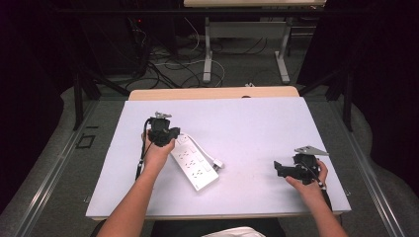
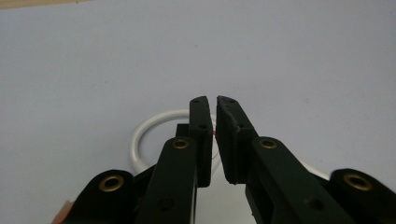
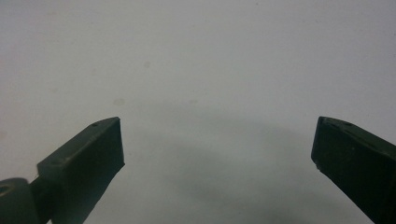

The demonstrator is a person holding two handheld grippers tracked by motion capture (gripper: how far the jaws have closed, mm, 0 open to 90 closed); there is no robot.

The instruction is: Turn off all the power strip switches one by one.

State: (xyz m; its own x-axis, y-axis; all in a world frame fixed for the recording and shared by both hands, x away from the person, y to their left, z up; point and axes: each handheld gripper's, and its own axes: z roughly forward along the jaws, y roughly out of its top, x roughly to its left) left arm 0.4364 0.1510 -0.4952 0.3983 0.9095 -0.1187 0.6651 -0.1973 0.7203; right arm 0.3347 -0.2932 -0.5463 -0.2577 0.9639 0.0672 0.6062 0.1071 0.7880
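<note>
White cord [image 2: 140,135] looped just behind the left gripper [image 2: 215,105], whose fingers [image 2: 201,135] were nearly together at the strip's [image 1: 193,163] end; right gripper [image 3: 217,140] fingers [image 3: 88,158] stood wide apart over bare table [image 3: 196,56].

Worktop [image 1: 257,128] runs across the middle of the high view; floor with cables [image 1: 168,69] and table legs [image 1: 207,54] lies behind it. Power strip [image 1: 194,163] lies on the worktop, left of centre, set diagonally: far end toward the back left, near end toward the front right. Its cord [image 2: 144,135] curls in a loop on the worktop at the far end. Left gripper [image 1: 165,134] sits at that far end, over the strip, the cord loop just behind its jaws. Right gripper [image 1: 289,170] rests near the front right edge, well apart from the strip, bare worktop between.
</note>
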